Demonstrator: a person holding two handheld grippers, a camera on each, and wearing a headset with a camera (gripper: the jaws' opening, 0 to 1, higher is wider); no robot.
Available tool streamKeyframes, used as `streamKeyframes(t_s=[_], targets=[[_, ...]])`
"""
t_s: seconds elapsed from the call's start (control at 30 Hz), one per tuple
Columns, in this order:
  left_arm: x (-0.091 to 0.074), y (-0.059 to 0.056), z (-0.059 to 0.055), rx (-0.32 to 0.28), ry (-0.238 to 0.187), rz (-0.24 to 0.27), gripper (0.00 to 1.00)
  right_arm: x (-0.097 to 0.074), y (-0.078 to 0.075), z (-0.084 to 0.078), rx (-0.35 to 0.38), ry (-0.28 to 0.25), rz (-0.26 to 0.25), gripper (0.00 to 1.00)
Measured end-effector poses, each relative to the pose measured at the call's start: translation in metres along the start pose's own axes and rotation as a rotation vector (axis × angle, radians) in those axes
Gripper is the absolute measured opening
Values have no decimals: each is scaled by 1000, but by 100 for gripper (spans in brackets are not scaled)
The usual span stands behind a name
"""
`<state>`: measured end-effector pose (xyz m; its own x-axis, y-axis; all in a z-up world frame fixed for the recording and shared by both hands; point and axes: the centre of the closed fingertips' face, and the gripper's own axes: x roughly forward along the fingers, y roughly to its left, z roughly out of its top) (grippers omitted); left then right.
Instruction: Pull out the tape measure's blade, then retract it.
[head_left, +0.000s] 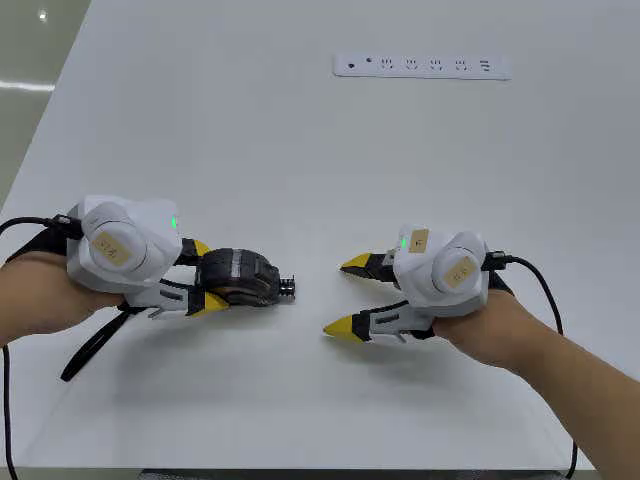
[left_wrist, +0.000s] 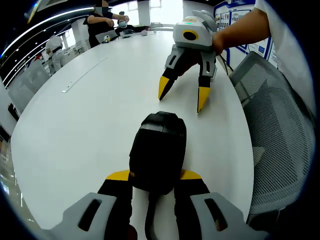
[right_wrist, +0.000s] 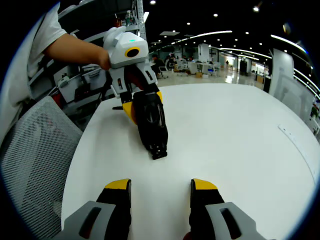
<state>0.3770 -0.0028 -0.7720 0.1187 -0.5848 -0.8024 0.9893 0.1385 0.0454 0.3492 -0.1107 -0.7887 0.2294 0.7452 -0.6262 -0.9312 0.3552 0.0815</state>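
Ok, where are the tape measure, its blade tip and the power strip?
tape measure (head_left: 238, 277), head view, black case.
blade tip (right_wrist: 159, 153), right gripper view, hook end.
power strip (head_left: 421, 66), head view, middle.

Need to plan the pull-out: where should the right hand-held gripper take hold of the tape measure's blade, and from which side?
Probably best to grip the small end hook sticking out of the tape measure, coming straight in from the right hand-held gripper's side. The left hand-held gripper clamps the case's rear, so the hook end points free toward the open right jaws.
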Motion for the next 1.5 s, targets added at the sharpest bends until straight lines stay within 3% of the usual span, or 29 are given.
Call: streamKeyframes(t_s=[0.87,1.5], targets=[[1,-1,1,-8,2,-4,27,31,-5,28,-53,-53,27,26],[1,0,0,-8,0,-5,27,43,0,31,-127,-57,62,14]])
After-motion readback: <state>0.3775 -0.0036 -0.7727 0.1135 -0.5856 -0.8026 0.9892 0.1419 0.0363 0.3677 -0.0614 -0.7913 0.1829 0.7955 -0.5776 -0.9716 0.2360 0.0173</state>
